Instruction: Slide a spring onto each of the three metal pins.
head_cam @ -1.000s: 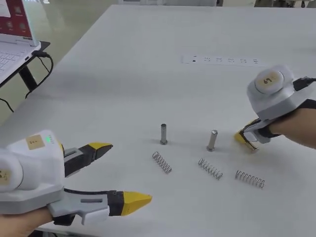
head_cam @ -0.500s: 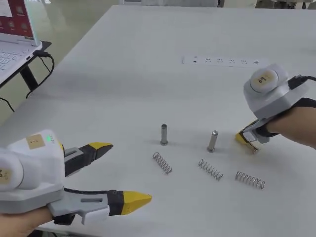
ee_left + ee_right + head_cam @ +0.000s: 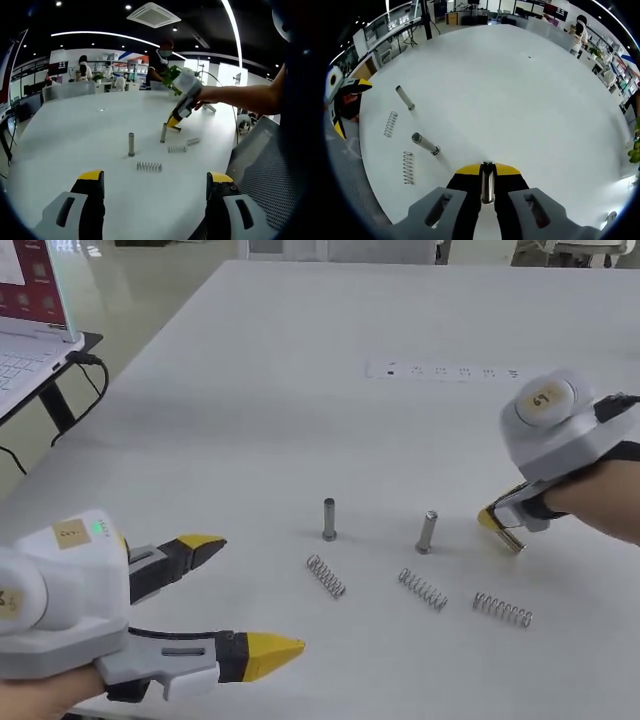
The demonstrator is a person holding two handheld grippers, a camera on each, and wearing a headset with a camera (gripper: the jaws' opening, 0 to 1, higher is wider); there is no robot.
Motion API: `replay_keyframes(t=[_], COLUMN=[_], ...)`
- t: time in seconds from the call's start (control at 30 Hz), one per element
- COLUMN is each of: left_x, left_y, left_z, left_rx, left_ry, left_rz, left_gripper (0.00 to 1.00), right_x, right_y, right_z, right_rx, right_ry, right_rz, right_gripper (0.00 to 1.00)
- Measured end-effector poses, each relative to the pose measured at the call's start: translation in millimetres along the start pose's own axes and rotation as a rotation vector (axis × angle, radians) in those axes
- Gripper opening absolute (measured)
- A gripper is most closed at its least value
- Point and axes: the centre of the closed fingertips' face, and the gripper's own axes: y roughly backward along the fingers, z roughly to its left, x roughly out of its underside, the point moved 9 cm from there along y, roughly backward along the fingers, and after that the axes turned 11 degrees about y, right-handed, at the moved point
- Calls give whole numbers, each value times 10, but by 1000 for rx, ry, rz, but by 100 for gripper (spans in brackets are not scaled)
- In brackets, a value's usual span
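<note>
Nearest the person, the left gripper (image 3: 240,595) hovers over the front edge of the white table (image 3: 250,420), jaws spread wide and holding nothing. Just beyond it, three springs lie flat in a row: left spring (image 3: 326,575), middle spring (image 3: 422,588), right spring (image 3: 502,609). Behind them the left pin (image 3: 329,519) and right pin (image 3: 427,531) stand upright, apart. Further right, the right gripper (image 3: 500,525) is clamped on a third pin (image 3: 487,185), low at the table. A power strip (image 3: 440,371) lies far back.

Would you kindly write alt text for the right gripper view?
The right gripper is shut on a metal pin over a white table. To the left stand two more pins beside two springs.
</note>
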Motion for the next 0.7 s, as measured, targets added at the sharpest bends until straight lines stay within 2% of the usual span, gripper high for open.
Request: replay_keyframes(t=[0.3, 0.7], left_x=[1, 1], left_y=[-3, -3], left_z=[-8, -26], left_rx=[6, 15], left_ry=[-7, -17], left_rz=[3, 7], left_gripper=[80, 80], right_x=[7, 34], right_y=[174, 294], right_z=[28, 70], right_rx=[10, 23], right_ry=[-24, -49], right_rz=[-49, -97], right_gripper=[5, 5])
